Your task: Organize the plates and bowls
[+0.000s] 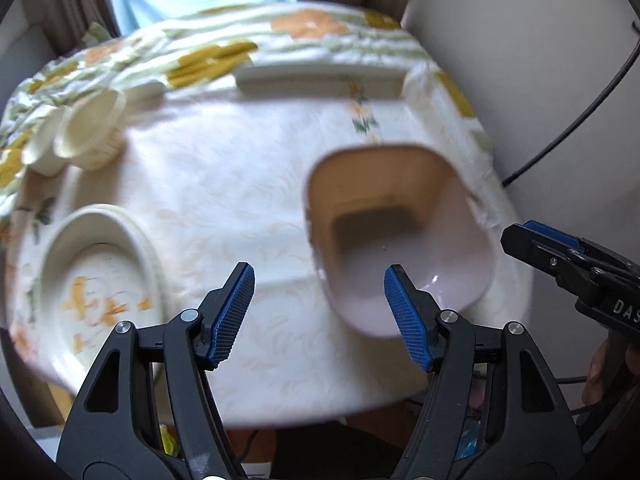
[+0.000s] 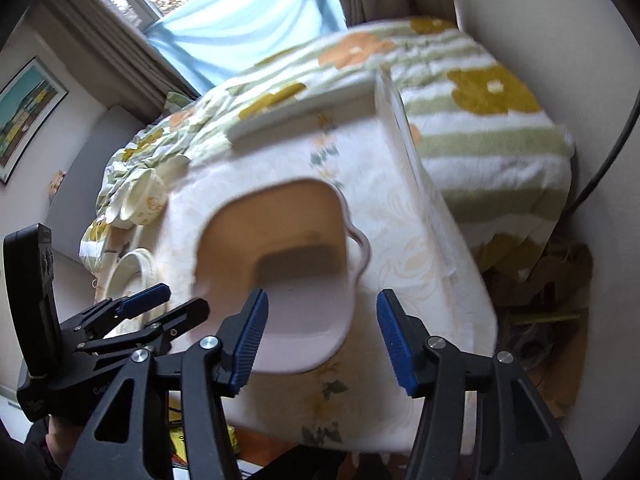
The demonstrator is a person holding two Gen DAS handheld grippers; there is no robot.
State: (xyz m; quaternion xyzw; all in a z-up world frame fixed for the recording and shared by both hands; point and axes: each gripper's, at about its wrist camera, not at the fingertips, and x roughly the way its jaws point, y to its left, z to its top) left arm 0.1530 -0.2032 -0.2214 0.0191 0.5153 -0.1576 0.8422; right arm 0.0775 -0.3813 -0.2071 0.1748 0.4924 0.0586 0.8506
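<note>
Above the tabletop [image 1: 248,184], left tongs [image 1: 319,308] gape roughly half open, holding nothing; right tongs [image 2: 322,334] likewise parted and empty; the pink square bowl [image 1: 404,248] sits below them, untouched, near the table's front edge.

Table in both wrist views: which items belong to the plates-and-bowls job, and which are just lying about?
Job:
- square dish
- round plates, stacked
- cups, on their sides
- rectangular tray
- left tongs and right tongs, both open, holding nothing

Lying about:
- floral blanket
- tablecloth
- framed picture
- cable
</note>
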